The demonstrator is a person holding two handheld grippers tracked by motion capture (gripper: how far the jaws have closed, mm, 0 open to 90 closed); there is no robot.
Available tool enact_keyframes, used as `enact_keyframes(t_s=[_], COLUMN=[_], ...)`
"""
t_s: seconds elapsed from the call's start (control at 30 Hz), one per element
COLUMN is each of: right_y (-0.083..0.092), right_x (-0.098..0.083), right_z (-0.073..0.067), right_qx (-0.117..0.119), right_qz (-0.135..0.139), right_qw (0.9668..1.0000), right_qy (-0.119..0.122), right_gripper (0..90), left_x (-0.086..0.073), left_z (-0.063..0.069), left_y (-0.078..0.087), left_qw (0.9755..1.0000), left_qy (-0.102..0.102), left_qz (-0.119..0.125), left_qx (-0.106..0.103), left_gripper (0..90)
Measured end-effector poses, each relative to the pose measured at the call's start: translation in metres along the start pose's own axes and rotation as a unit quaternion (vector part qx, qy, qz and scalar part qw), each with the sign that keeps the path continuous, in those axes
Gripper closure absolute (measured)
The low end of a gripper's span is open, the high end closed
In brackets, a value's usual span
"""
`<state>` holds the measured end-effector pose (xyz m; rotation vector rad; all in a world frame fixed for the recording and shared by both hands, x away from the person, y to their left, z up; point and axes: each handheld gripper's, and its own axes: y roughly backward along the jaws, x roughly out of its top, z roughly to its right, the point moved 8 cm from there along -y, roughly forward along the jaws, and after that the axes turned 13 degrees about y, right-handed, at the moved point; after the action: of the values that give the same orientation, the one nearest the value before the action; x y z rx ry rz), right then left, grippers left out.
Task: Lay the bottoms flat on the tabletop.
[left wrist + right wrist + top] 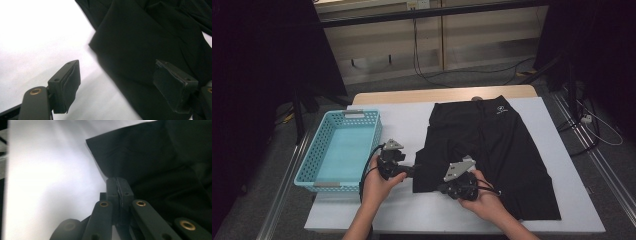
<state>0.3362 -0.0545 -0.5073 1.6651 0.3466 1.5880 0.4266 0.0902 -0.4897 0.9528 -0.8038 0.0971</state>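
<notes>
From the high view, a pair of black shorts lay spread flat on the white cover of the desk, waistband at the far edge, legs toward the person. A small white logo sat near the waistband, too small to read. A light blue basket stood just left of the shorts. The left gripper hovered at the near-left hem, and the right gripper sat just beside it on the same corner of cloth.

In the left gripper view, the fingers stood released and wide apart, one over bare white cover, the other over the black fabric. The hem corner lay between them, untouched by either pad.

In the right gripper view, the fingers were clenched together right at the hem edge. The pads appeared to meet along the edge of the cloth, so they probably pinched a thin bit of it, though the dark fabric made this hard to confirm.

The shorts looked thin, soft and limp, likely light and a little slippery; they would sag and fold wherever unsupported. Taking hold at the hem corners or the waistband, pinching through both layers, seemed the safest grip. No other writing was legible.
</notes>
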Motion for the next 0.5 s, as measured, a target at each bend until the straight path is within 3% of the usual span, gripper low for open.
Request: enact_keyframes(t_s=[0.5], right_y=[0.015], right_x=[-0.01], right_z=[-0.016], right_qx=[0.027], right_qz=[-0.01], right_qw=[0.9996], right_qy=[-0.001], right_gripper=[90.0], left_x=[-0.001], left_z=[0.0], left_y=[-0.003], left_qw=[1.0], left_qy=[0.002], left_qz=[0.0], left_qx=[0.002], left_gripper=[22.5])
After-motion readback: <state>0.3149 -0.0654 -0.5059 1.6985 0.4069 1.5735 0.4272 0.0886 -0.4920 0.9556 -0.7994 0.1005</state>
